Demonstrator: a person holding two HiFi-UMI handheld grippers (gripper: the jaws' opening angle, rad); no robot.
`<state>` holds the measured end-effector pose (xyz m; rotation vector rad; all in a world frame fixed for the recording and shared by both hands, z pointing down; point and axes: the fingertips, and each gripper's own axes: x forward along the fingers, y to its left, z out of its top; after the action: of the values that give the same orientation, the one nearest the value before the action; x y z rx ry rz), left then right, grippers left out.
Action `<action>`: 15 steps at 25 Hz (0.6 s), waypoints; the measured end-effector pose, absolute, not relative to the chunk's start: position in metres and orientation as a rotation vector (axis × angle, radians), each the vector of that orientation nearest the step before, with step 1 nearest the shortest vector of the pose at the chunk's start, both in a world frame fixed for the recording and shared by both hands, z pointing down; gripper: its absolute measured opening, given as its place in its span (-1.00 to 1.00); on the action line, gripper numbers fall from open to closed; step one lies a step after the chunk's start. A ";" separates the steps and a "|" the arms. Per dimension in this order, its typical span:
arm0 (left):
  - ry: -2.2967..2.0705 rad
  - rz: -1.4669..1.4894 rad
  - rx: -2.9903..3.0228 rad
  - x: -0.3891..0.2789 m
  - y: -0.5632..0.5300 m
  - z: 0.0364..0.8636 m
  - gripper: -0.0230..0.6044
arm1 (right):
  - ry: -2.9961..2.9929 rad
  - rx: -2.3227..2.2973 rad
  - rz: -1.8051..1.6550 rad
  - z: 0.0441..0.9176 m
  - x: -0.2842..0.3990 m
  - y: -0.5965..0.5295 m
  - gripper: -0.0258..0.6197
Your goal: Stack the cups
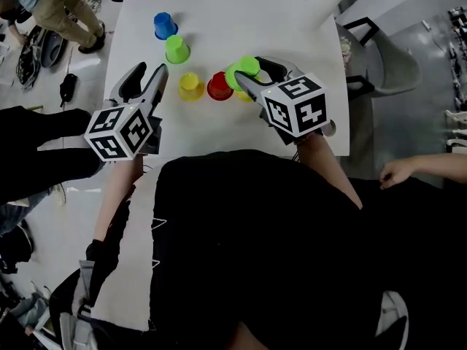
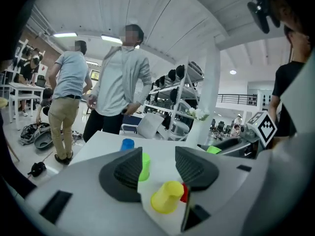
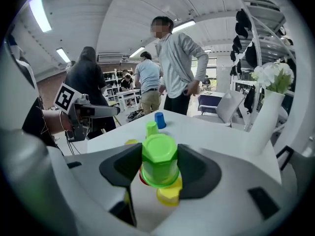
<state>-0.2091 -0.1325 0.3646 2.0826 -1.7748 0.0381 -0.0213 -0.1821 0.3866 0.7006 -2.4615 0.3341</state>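
Your right claw (image 3: 160, 171) gripped the upturned green cup (image 3: 159, 154) mid-wall, over a yellow cup (image 3: 170, 195) on the table (image 1: 233, 20). Left claw (image 2: 160, 168) stood open, empty. Looked like light, thin, slippery plastic: pinch sides gently.

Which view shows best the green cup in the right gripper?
The right gripper view: the green cup fills the middle, upside down, clamped between the jaws. The head view shows it small, from above. The left gripper view shows only a green sliver of it at the right.
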 end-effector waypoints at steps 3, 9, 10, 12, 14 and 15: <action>-1.775 0.038 2.076 -0.211 -0.134 0.366 -0.23 | -2.451 0.691 0.337 0.390 -0.022 -0.182 -0.22; -1.772 0.034 2.071 -0.210 -0.136 0.367 -0.23 | -2.431 0.677 0.333 0.394 -0.020 -0.183 -0.22; -1.772 0.034 2.070 -0.210 -0.136 0.367 -0.23 | -2.430 0.675 0.333 0.394 -0.020 -0.183 -0.22; -1.773 0.034 2.070 -0.210 -0.136 0.366 -0.23 | -2.430 0.669 0.335 0.394 -0.021 -0.182 -0.22; -1.774 0.035 2.069 -0.209 -0.137 0.365 -0.23 | -2.430 0.658 0.334 0.393 -0.022 -0.181 -0.22; -1.775 0.035 2.069 -0.209 -0.137 0.365 -0.23 | -2.429 0.651 0.333 0.393 -0.023 -0.180 -0.22</action>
<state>-0.2092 -0.1369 0.3649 2.0686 -1.7746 0.0347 -0.0225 -0.1801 0.3934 0.6506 -2.4292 0.3327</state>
